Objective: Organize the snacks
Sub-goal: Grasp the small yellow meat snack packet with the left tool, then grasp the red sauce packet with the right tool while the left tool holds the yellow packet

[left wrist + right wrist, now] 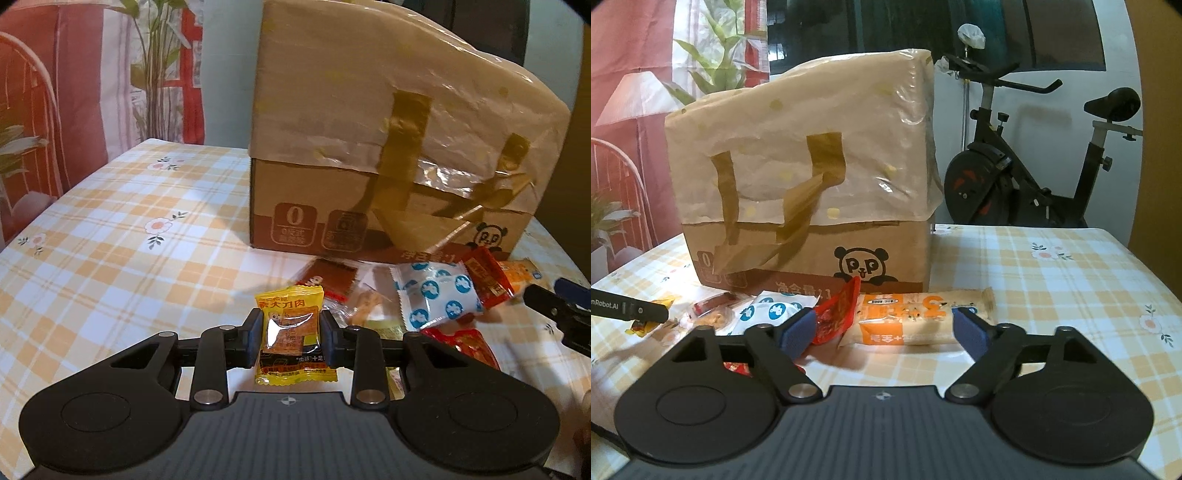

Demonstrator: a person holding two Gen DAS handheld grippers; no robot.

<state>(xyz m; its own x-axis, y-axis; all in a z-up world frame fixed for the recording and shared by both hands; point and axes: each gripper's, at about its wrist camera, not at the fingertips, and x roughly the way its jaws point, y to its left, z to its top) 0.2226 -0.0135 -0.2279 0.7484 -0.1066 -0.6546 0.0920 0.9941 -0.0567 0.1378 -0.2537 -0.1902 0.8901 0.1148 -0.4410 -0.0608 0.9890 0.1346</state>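
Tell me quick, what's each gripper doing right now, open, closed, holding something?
Left gripper: closed on the yellow snack packet.
Right gripper: open, holding nothing; the orange and white snack bar lies between its fingers.

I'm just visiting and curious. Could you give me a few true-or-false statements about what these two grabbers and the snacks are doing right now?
1. The left gripper clamps a yellow snack packet. True.
2. The right gripper grips the long orange bar. False: its jaws stand open around it.
3. The cardboard box bears a panda drawing. True.
4. The tablecloth is plain white. False: orange-checked with flowers.
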